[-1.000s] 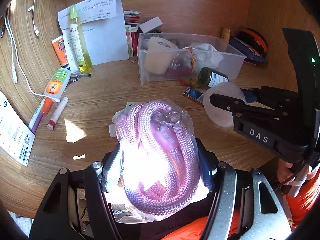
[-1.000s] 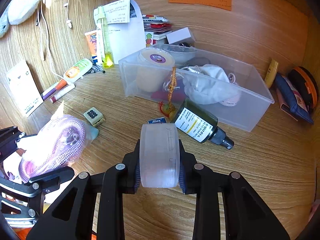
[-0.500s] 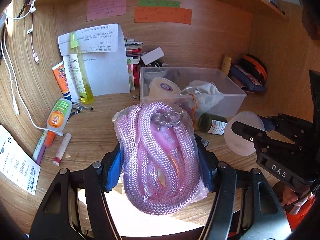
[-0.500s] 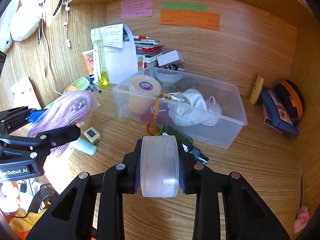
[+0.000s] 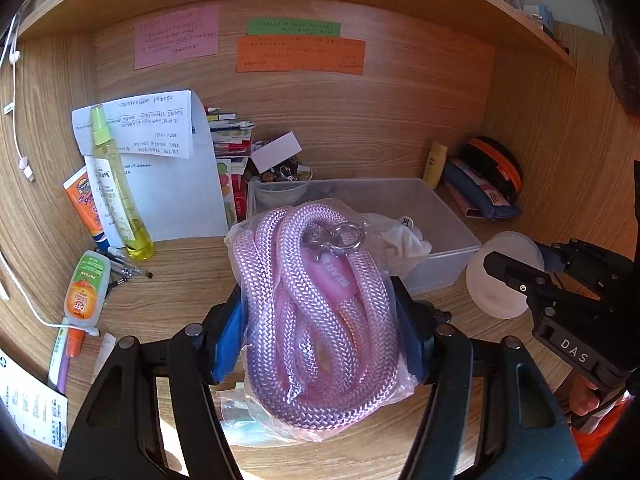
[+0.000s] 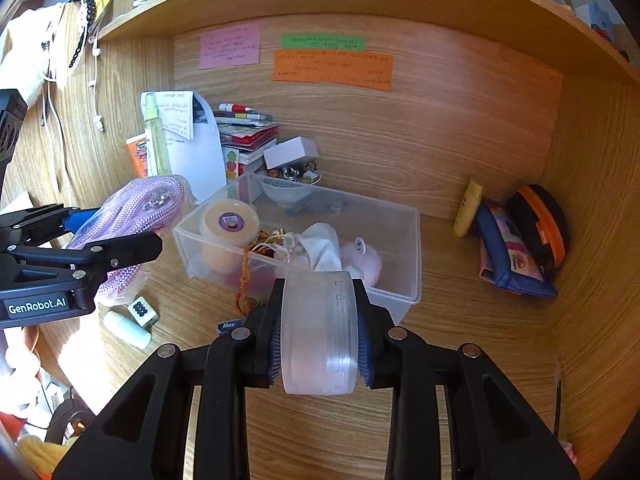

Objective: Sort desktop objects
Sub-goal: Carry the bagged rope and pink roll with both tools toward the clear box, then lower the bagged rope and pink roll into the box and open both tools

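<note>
Left claw (image 5: pixel 320 320): clamps a coil of pink rope in a clear bag (image 5: pixel 320 312) between its blue pads, held above the bench (image 5: pixel 184 280), in front of the near left corner of the clear bin (image 5: pixel 448 216).
Right claw (image 6: pixel 320 332): pinches a frosted round jar (image 6: pixel 320 332) on edge by its flat faces, above the near wall of the clear bin.
Clear bin: stands mid-bench toward the back wall; holds a tape roll (image 6: pixel 228 232), a white cloth (image 6: pixel 324 244) and a small bowl (image 6: pixel 284 192).
Bench, left side: yellow spray bottle (image 5: pixel 120 196) upright against papers at the back left corner; an orange-labelled bottle (image 5: pixel 86 288) and pens lie nearer the front edge.
Bench, below the left claw: a small dice-like cube (image 6: pixel 142 311) beside a white tube (image 6: pixel 126 330).
Back right corner: a navy pouch (image 6: pixel 508 256) and an orange-trimmed case (image 6: pixel 540 224) lean against the side wall.
</note>
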Demonstrator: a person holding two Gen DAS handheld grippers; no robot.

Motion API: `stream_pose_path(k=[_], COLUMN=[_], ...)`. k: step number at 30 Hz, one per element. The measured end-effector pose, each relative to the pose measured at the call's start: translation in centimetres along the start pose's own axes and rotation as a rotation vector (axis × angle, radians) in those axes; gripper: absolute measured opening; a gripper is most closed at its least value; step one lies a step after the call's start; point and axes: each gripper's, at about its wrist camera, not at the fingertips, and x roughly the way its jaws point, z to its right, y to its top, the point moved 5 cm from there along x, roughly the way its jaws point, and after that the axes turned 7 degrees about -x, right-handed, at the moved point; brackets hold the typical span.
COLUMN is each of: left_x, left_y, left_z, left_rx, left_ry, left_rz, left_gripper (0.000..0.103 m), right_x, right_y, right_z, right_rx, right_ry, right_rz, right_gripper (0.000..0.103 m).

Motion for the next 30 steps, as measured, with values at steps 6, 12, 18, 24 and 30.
stream_pose_path(k=[6,12,18,24,30], left_x=[1.5,3.7,5.7,7.9,10.5], left_y=[2.4,4.4,6.1,7.1,7.0], left_z=[-0.1,-0.6,-0.8,0.0,1.3], left_rx=[0.004,0.004,0.005,0.009,0.021], left_ry=[0.015,0.024,0.007,-0.026,-0.058], left_rz=[0.023,0.016,-0.004,-0.030,-0.084], left_gripper=[0.065,0.065,0.065,0.065,0.065], right_x=[1.0,2.9,5.1,7.2,9.0], right_y=[1.3,2.3,3.0,3.2,2.8], right_z=[1.8,3.0,4.2,5.1,5.6], right_rx=[0.033,0.055,0.080,0.099,0.105], right_ry=[-0.003,-0.005,0.006,0.015,0.023], right_rz=[0.001,-0.012,-0.037,-0.068,-0.096], right_gripper=[0.027,0.027,0.027,0.027,0.027])
